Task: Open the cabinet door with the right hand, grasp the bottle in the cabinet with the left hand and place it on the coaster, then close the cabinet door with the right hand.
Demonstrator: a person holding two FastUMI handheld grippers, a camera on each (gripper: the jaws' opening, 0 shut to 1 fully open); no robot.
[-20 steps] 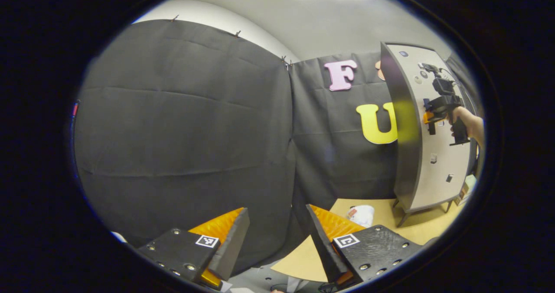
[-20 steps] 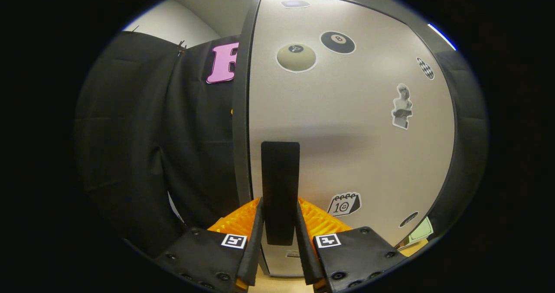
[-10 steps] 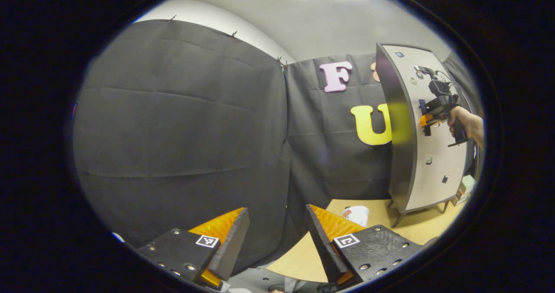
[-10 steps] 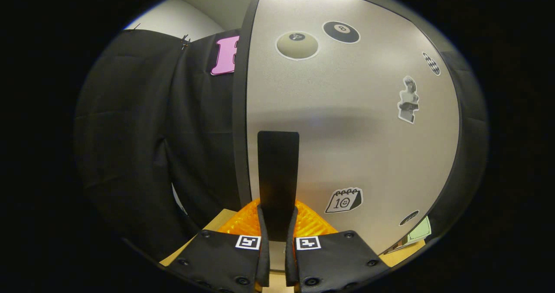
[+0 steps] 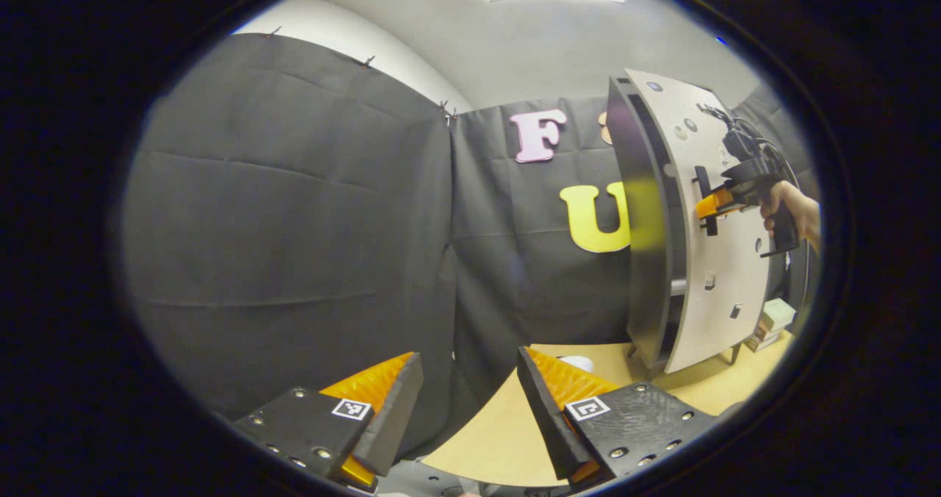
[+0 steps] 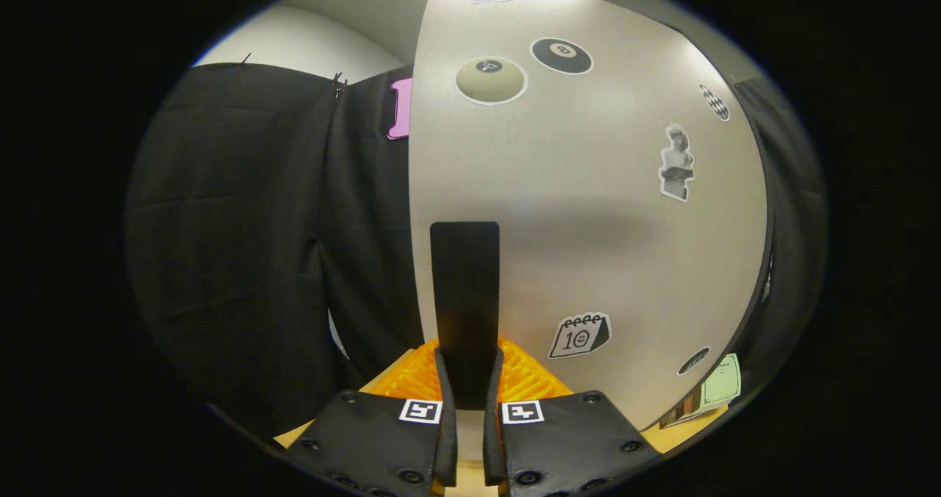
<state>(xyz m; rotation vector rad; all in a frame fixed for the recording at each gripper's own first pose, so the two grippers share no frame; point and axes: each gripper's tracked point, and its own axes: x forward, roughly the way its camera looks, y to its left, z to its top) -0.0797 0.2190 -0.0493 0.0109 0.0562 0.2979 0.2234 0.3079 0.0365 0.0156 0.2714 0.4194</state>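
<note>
Here, in the left gripper view, the left gripper [image 5: 470, 401] sits at the bottom centre with its fingers spread wide and nothing between them. The cabinet [image 5: 647, 225] stands at the right of the frame on the tan table [image 5: 507, 431], up and to the right of this gripper. Its door [image 5: 724, 262] stands slightly ajar, with a dark gap along its near edge. Through that gap the inside is too dark to tell whether the bottle is there. The right gripper [image 5: 707, 204], held in a hand [image 5: 790, 210] at the far right, clamps the door's handle [image 5: 703, 201]. A pale round thing [image 5: 577, 362] low on the table by the cabinet's foot may be the coaster; I cannot say for sure.

In the right gripper view, the right gripper's fingers [image 6: 446, 401] at the bottom centre are pressed onto the lower end of the handle, whose long axis runs upright. The door, dotted with stickers [image 6: 579, 335], swings on its far right edge, so I judge the next pull should come toward the camera and rightward.
</note>
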